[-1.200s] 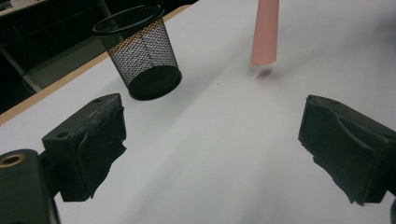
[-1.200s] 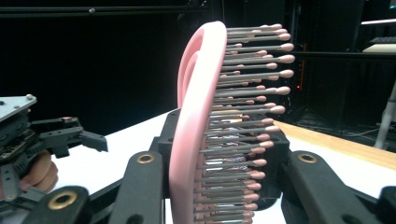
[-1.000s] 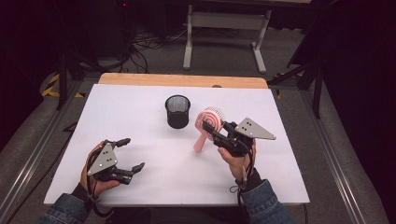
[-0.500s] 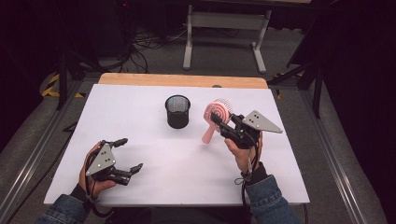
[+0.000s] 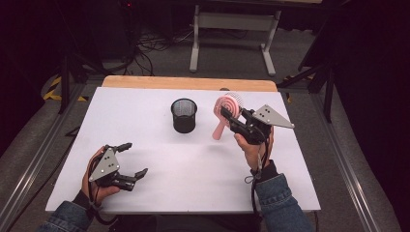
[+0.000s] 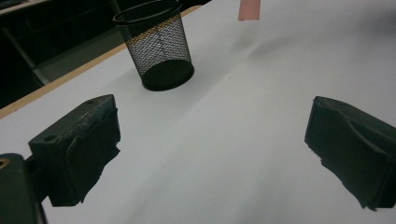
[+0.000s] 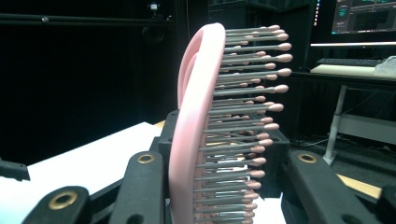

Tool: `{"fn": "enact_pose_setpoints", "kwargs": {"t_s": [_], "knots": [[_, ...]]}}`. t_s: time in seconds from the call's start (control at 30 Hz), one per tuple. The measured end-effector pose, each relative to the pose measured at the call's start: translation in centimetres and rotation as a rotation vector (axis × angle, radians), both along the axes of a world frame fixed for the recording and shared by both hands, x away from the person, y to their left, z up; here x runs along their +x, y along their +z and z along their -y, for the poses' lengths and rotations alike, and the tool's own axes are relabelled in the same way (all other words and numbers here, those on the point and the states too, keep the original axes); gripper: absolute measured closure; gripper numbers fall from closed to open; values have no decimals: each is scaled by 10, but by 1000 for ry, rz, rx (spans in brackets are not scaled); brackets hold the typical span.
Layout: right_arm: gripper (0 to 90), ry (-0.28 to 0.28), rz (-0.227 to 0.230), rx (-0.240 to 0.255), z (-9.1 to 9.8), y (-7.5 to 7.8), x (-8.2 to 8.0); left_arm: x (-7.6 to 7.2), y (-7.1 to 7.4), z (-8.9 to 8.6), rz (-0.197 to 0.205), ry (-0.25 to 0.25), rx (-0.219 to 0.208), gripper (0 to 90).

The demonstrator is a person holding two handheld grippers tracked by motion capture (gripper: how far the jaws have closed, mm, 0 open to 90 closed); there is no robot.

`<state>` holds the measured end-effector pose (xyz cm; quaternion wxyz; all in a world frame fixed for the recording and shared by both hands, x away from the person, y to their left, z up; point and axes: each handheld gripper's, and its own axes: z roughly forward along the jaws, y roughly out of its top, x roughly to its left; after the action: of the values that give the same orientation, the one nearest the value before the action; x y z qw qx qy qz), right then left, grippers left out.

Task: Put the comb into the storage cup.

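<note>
**Pink hairbrush held above a white counter**

The white counter [image 5: 183,164] has a wooden strip along its far edge; beyond it lie a grey floor, loose cables, a metal stand and dark surroundings. A monitor and keyboard on another desk appear in the right gripper view. A black mesh cup [image 5: 184,115] stands upright on the far middle of the counter; its inside cannot be made out from above. The right claw [image 5: 231,117] is pinching a pink hairbrush [image 5: 224,113], held clear of the counter, just right of the cup, handle hanging down. In the right gripper view the hairbrush [image 7: 201,135] stands edge-on between the jaws, bristles pointing right. The left claw [image 5: 131,159] rests spread and empty at the near left.
</note>
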<state>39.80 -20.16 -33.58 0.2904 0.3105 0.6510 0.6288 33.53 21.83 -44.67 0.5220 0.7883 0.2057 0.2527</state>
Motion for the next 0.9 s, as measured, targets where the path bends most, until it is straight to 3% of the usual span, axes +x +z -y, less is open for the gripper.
{"fn": "enact_pose_setpoints", "kwargs": {"t_s": [0.37, 0.9], "knots": [[631, 0, 44, 17, -10, 19, 9, 0, 0, 0, 1, -5, -9, 45], [632, -5, 82, -4, -23, 38, 17, 0, -1, 0, -1, -9, -9, 49]]}}
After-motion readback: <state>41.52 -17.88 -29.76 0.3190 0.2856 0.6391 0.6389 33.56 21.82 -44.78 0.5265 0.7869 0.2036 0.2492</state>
